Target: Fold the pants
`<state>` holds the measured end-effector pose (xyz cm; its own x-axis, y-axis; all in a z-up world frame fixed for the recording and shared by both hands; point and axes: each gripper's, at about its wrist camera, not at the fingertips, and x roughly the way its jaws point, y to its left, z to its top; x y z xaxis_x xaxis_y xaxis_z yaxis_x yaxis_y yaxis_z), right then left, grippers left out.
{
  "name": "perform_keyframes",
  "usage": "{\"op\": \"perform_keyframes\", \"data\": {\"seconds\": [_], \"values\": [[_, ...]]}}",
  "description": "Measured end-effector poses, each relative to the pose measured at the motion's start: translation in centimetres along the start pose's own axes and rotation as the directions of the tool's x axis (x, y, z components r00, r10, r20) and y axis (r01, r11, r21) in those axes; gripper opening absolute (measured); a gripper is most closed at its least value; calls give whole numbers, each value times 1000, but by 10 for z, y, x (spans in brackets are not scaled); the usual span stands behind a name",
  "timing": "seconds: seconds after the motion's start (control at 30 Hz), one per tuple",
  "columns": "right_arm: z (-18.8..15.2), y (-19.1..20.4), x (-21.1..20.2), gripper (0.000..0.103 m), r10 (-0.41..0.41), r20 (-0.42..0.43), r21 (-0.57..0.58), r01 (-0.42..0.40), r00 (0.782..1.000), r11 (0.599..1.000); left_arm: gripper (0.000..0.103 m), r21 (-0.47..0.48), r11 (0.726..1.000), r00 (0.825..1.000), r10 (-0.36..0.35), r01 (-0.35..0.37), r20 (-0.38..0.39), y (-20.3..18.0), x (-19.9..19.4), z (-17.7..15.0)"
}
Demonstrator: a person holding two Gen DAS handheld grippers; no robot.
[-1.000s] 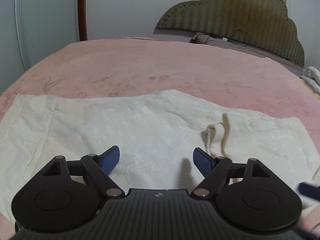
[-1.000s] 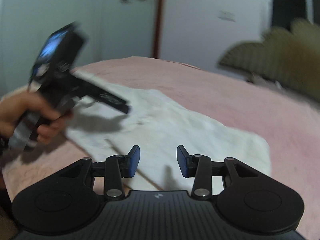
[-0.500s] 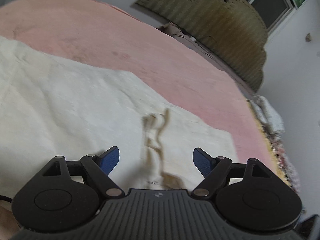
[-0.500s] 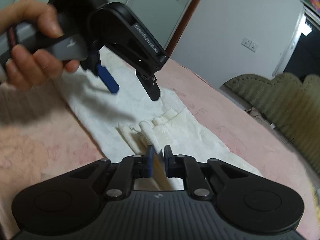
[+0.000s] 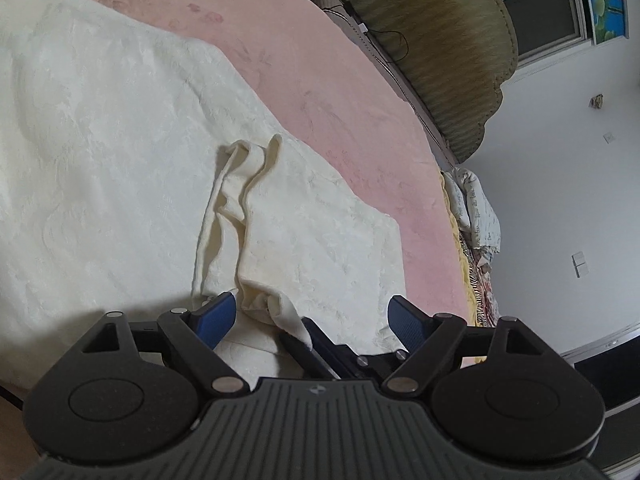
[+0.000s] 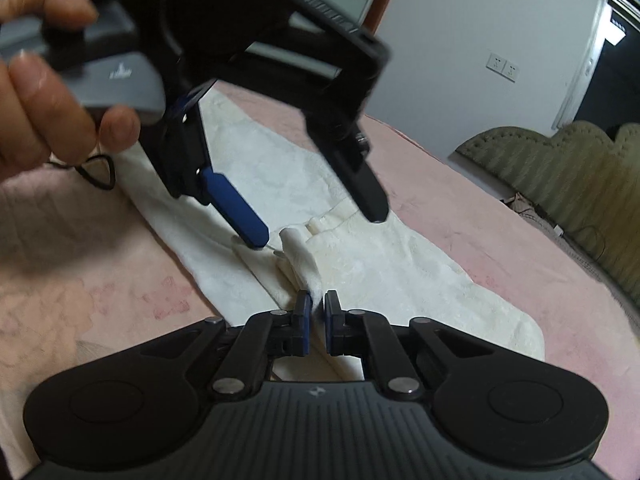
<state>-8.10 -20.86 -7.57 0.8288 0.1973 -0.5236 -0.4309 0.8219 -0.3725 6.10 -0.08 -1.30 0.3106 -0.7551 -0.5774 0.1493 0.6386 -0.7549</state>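
The jaws of the right gripper [image 6: 316, 322] are pinched on a bunched fold of the pants [image 6: 384, 264]. The jaws of the left gripper [image 5: 311, 315] are spread wide, with nothing between them, just above the cloth.

Only the right wrist view shows the hand [image 6: 48, 92] that holds the left gripper [image 6: 320, 224], up close on the left. Only the left wrist view shows the right gripper's dark tips [image 5: 308, 334] poking in from below, with the fold in them.

The pants [image 5: 100, 152] are cream white with a soft pattern. They lie flat on the bed [image 5: 320, 92], except for one raised ridge near the middle.

The bed has a pink cover with faint flowers. Farther off stands a green padded headboard [image 5: 448, 52]. Past it are a white wall [image 5: 568, 152] and a window [image 5: 536, 12].
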Motion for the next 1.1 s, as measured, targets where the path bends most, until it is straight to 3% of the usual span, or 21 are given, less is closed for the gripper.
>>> {"op": "perform_keyframes", "data": {"seconds": [0.2,0.37,0.4,0.47,0.5,0.6,0.7,0.8,0.83,0.9,0.97,1.03,1.1], "values": [[1,-5,8,6,3,38,19,-4,999,1000,86,-70,997,999,-31,30,-14,8,6,3],[2,-34,-23,6,16,158,189,-46,987,981,84,-143,988,998,-65,64,-1,14,21,17],[3,-39,-27,6,19,169,212,-55,985,976,78,-143,987,998,-68,68,4,14,25,19],[5,-41,-28,6,28,171,216,-66,985,974,28,-158,985,998,-70,70,5,16,31,20],[5,-39,-26,6,29,161,201,-62,987,978,20,-157,986,998,-63,63,1,16,33,21],[6,-25,-13,6,53,106,166,-70,993,984,16,-46,998,998,43,-41,50,7,27,15],[9,-22,-20,8,102,89,149,-114,991,982,15,103,986,985,119,-132,125,-7,13,1],[7,-55,-44,8,164,187,270,-211,969,940,10,203,950,959,197,-238,204,-16,4,-5],[3,-71,-50,8,147,208,335,-212,967,918,2,208,941,951,224,-268,213,-15,5,-5],[-8,-92,-49,8,75,168,422,-140,983,896,1,209,931,944,258,-301,207,-9,10,-5],[-27,-106,-36,8,12,26,478,-24,1000,878,0,202,933,946,261,-299,194,-2,12,-6],[-46,-108,-18,8,45,-89,505,6,995,863,0,213,928,943,263,-305,206,-5,9,-8],[-52,-101,-17,8,34,-85,493,12,996,870,0,239,908,927,286,-343,244,-9,3,-8]]}}
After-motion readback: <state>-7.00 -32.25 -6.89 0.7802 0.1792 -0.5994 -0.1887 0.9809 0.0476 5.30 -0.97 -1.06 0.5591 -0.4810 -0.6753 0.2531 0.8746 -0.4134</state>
